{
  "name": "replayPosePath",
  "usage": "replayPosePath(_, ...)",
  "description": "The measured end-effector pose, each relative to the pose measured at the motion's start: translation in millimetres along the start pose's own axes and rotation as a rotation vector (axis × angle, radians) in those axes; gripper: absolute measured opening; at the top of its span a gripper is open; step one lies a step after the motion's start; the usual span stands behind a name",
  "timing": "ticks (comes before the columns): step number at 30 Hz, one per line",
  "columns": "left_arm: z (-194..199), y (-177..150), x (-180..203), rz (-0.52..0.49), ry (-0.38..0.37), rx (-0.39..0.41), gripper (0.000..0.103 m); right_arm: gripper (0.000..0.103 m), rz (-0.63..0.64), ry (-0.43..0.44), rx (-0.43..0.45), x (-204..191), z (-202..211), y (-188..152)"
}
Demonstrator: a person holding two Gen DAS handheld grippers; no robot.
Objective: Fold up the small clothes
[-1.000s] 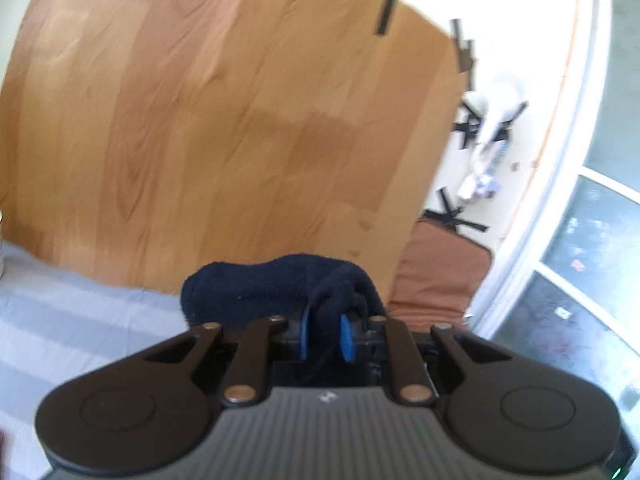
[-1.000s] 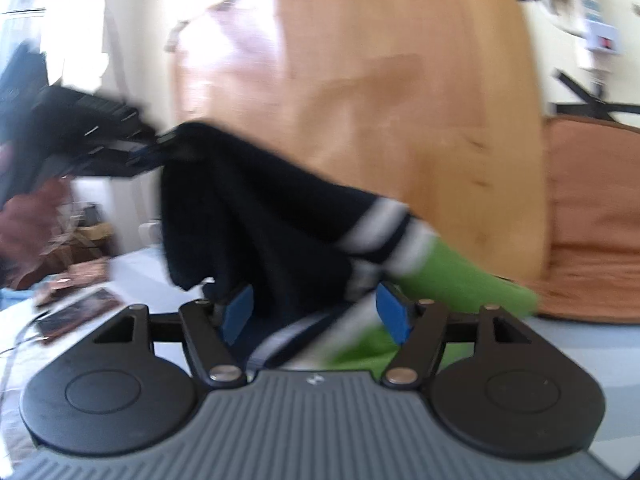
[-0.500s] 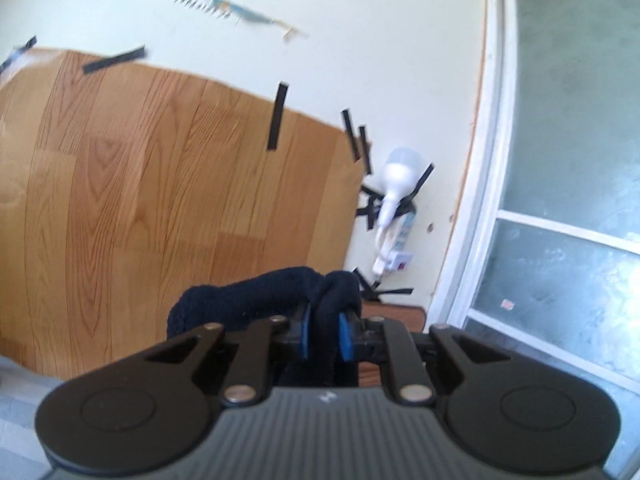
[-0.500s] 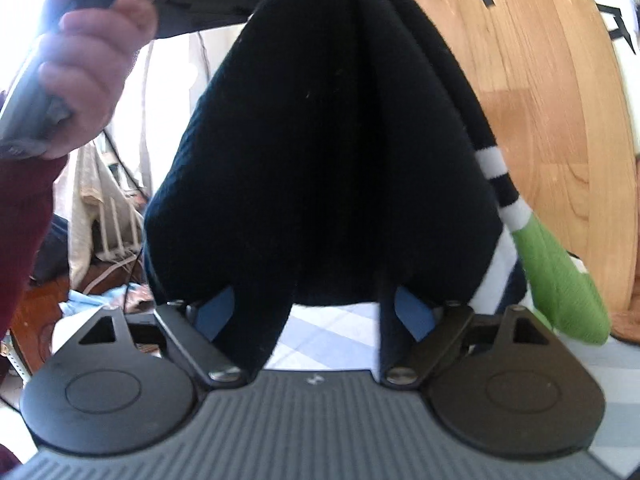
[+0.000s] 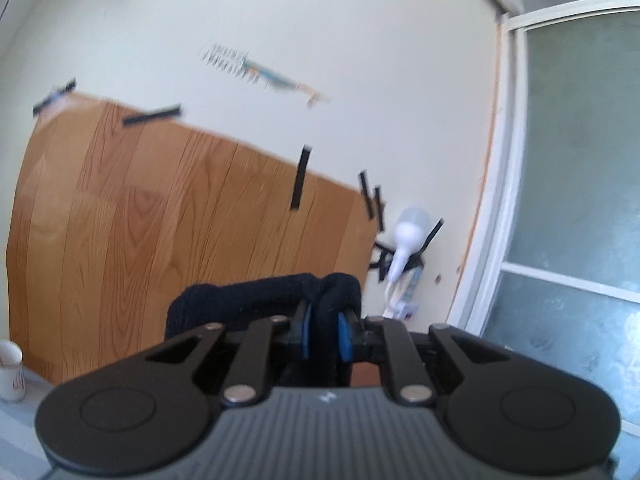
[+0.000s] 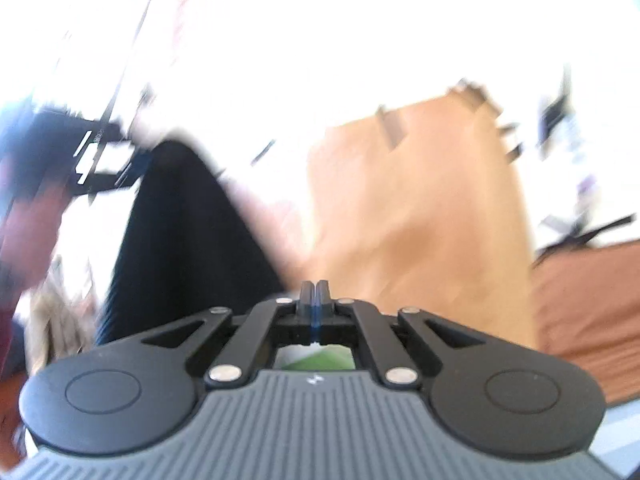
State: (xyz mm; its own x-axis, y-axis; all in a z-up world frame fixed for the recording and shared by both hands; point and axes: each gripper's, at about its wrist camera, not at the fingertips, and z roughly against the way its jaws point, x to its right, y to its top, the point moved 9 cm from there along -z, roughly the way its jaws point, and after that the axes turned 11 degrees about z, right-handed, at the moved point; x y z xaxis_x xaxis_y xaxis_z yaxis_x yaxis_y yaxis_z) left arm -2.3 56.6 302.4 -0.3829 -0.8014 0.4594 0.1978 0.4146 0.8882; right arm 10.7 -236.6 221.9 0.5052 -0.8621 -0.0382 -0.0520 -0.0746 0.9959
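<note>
The garment (image 5: 260, 292) hangs from between the left gripper (image 5: 324, 334) pads, before the wall panel (image 5: 160, 240); a cup (image 5: 10, 370) stands lower left; the window (image 5: 580, 200) lies right; the right gripper (image 6: 315, 294) sits beside the hanging garment.

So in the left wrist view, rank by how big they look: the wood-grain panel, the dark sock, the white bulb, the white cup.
1. wood-grain panel
2. dark sock, though it sits nearest the camera
3. and 4. white bulb and white cup: look alike, unranked; the cup is cut off at the edge.
</note>
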Motion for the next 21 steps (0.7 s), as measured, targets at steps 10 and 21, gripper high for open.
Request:
replayPosePath(10, 41, -48, -19, -0.066, 0.064, -0.08, 0.012, 0.08, -0.405, 0.068, -0.408, 5, -77, -143)
replayPosePath(21, 26, 7, -44, -0.146, 0.216, 0.009, 0.012, 0.006, -0.596, 0.198, -0.396, -17, -208, -90)
